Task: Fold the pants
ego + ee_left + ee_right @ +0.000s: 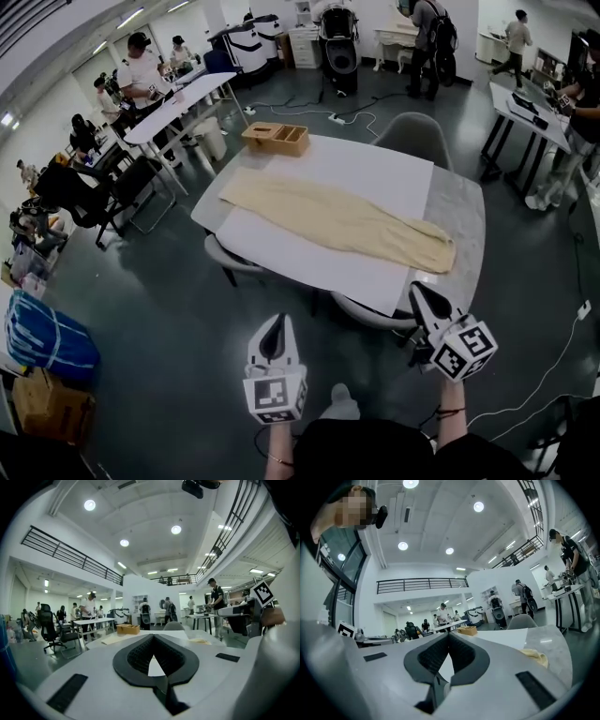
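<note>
Both jaws are closed and empty: left gripper (277,336) and right gripper (425,307) at the lower frame, apart from the table (375,169). The pants (337,220) lie flat at its centre. I should open both before reaching the near end.

A tall white-walled hall with a dark glossy floor (169,309) holds a white table (375,178) with a grey chair (412,136) behind it, long white desks (178,98) and black office chairs (80,197) at the left, all beneath round ceiling lights (89,505) and a railed balcony (70,555).
</note>
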`<state>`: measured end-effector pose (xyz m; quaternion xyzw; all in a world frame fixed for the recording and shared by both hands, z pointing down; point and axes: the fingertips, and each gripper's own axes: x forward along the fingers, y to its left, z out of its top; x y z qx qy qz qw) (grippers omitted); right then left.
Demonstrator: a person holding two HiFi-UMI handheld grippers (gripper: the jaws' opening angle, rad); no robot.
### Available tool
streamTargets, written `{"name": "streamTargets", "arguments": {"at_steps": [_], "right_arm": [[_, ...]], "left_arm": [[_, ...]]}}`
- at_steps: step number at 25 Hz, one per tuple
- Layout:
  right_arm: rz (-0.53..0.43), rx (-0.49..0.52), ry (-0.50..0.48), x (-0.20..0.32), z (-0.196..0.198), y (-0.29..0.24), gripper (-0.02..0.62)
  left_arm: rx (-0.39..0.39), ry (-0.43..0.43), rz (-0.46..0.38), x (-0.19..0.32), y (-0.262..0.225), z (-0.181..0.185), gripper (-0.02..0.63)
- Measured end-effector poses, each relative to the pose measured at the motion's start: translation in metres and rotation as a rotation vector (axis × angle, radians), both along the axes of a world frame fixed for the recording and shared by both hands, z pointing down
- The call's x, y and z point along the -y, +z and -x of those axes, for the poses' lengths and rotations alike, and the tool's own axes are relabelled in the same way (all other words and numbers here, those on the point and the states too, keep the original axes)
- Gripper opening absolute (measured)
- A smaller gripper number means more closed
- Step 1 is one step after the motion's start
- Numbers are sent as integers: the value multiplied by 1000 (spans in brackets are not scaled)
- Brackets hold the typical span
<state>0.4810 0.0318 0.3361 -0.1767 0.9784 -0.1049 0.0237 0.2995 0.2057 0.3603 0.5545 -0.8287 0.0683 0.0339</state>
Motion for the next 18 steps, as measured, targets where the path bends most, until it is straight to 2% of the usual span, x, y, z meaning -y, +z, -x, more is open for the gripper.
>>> {"name": "streamTargets", "arguments": {"at_steps": [7,18], "right_arm": [[15,-7,56,22,38,6,14],[61,-39,136,45,55,25,15]], "left_arm": [[-33,71,-5,32,5,43,8],[-67,120,14,65,20,69,8]]}}
